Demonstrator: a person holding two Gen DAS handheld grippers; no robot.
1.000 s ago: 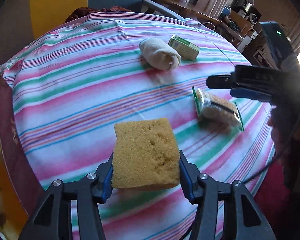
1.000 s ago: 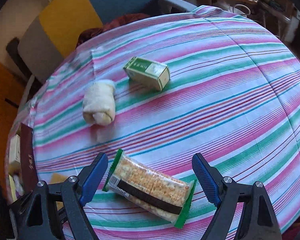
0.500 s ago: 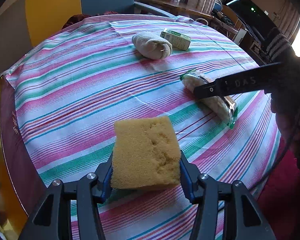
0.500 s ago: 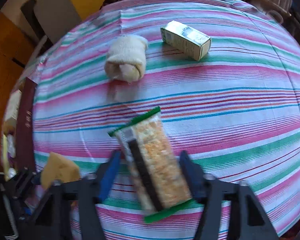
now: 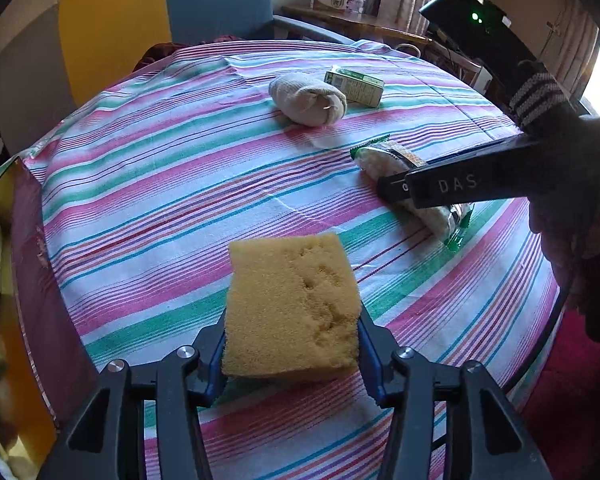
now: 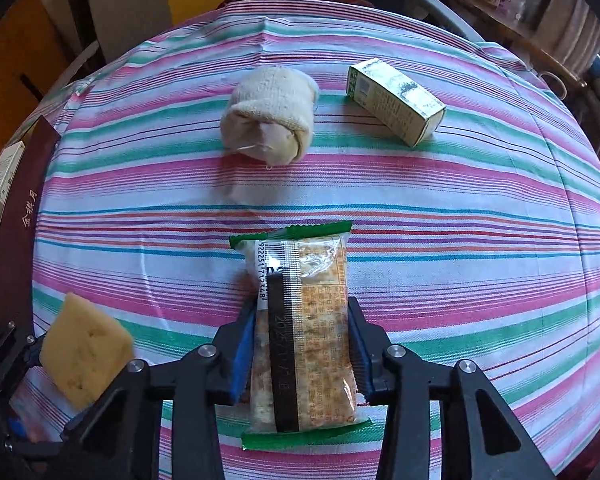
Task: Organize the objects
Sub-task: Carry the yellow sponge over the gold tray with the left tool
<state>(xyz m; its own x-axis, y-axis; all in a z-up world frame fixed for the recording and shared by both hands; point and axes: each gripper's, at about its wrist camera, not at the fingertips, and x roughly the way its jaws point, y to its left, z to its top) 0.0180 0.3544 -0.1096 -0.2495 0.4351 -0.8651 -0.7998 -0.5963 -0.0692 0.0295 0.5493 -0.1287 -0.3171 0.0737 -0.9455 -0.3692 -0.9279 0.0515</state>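
My left gripper [image 5: 292,344] is shut on a yellow sponge [image 5: 292,304] and holds it above the near part of the striped round table [image 5: 160,184]. The sponge also shows in the right wrist view [image 6: 84,348] at the lower left. My right gripper [image 6: 302,340] is shut on a green-edged cracker packet [image 6: 304,320], its far end pointing at the table's middle. In the left wrist view the right gripper [image 5: 392,190] crosses the packet [image 5: 384,158] at the right. A rolled cream sock [image 6: 270,116] and a small green box [image 6: 396,102] lie beyond, side by side.
A dark red box edge [image 6: 16,240] with gold characters runs along the table's left rim. A yellow and blue chair back [image 5: 160,12] stands behind the table. A wooden side table [image 5: 356,20] with boxes is at the back right.
My right gripper has closed on the cracker packet, which turned from lying crosswise to pointing lengthwise between the fingers. My left gripper still holds the sponge and has drawn back a little.
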